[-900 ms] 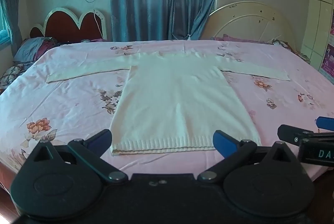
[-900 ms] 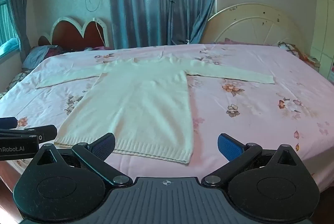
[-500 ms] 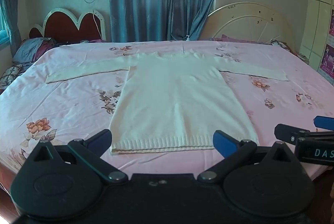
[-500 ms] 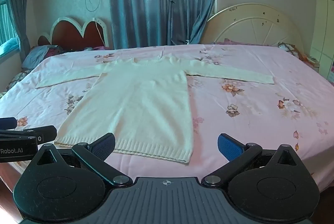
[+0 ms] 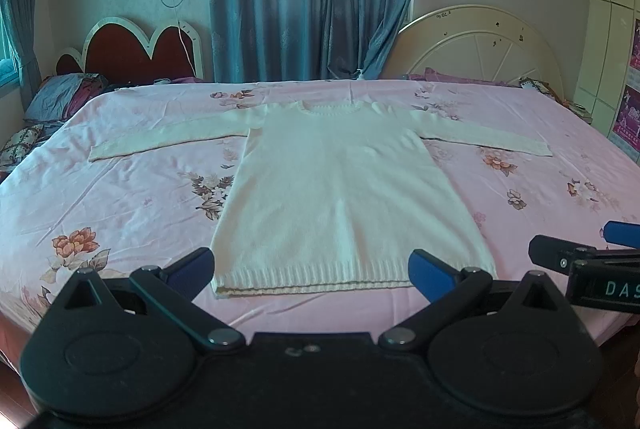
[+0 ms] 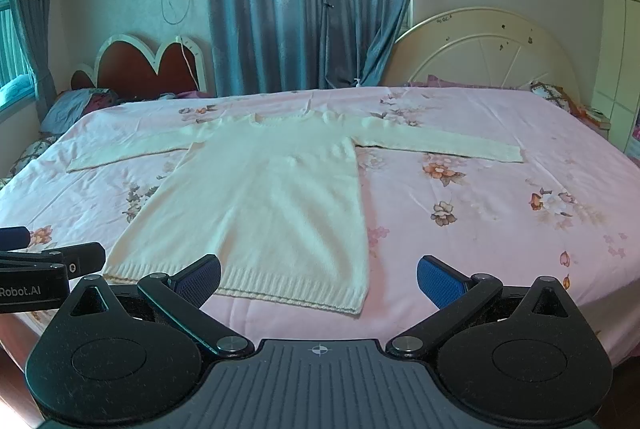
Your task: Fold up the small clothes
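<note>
The cream sweater (image 5: pixel 340 197) lies flat mid-bed, sleeves spread, exactly as a moment ago; nothing has shifted; the left hand-held gripper (image 5: pixel 312 269) and right hand-held gripper (image 6: pixel 318 279) hover near its hem, jaws wide, empty; folding hasn't begun.

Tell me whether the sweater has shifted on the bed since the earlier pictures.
No. The cream sweater lies spread flat as before, its hem and sleeves in the same places against the floral prints of the pink bedsheet.
</note>
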{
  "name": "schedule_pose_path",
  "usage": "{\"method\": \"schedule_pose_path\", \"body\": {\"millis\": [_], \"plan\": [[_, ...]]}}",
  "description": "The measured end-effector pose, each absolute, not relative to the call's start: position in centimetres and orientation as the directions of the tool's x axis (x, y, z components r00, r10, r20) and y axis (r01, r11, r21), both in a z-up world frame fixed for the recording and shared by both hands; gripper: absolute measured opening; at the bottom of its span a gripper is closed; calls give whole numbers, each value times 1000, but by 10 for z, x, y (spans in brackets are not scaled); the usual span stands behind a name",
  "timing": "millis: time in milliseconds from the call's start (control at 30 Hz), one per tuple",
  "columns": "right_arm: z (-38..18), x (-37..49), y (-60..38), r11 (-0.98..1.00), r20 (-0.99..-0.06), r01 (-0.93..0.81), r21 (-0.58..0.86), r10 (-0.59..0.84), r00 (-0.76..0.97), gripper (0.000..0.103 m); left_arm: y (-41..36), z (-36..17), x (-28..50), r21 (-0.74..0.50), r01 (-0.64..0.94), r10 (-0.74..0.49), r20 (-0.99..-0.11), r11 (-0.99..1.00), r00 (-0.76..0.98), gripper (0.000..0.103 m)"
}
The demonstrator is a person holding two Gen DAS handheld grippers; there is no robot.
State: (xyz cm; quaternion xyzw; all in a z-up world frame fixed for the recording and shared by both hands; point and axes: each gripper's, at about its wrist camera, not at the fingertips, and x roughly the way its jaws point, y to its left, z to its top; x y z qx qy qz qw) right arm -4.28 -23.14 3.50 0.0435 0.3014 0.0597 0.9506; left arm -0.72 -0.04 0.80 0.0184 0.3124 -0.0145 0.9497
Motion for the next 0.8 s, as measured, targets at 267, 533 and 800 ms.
{"method": "schedule_pose_path", "body": {"millis": [267,533,800], "plan": [[35,-43,-230,989,-569,-84,118,137,811,103,-2,10,-6,35,30,-3,-593,999,805,103],[36,-42,-231,989,-567,-83,119,136,812,103,-1,10,-5,34,28,-2,-593,999,805,103],[37,-43,-231,989,-566,-84,119,137,813,103,-1,11,-5,37,29,-2,-591,999,807,103]]}}
